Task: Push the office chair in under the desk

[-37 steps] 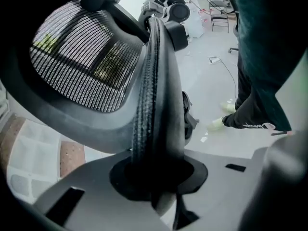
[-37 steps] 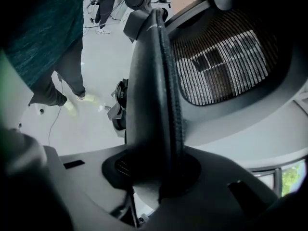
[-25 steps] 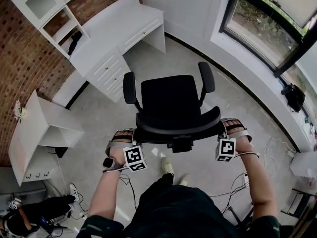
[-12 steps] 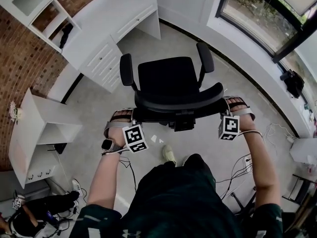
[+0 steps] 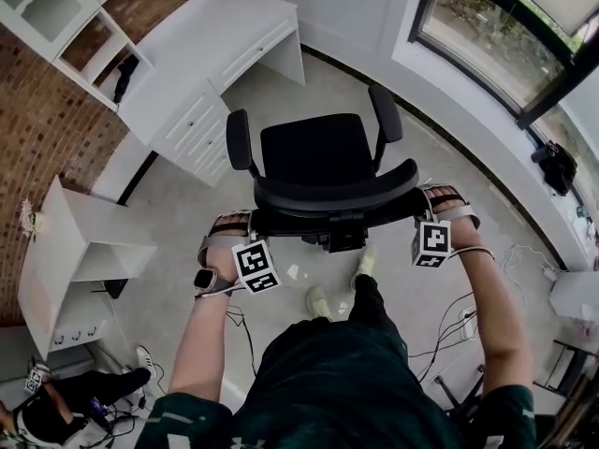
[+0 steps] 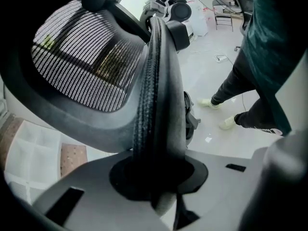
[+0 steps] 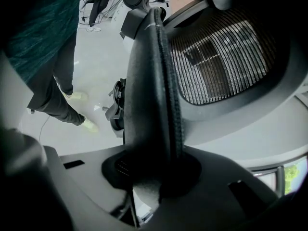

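Desk (image 5: 223, 37) — office chair (image 5: 314, 152) now slightly nearer

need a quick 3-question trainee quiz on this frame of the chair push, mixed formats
1. True or false: the left hand-held gripper and the right hand-held gripper are both clamped on the backrest of the office chair.
2. In the head view, the white desk lies: A) up-left of the chair; B) down-right of it; C) directly right of it.
3. How many armrests show in the head view?
Key: 1 true; 2 A; 3 two.
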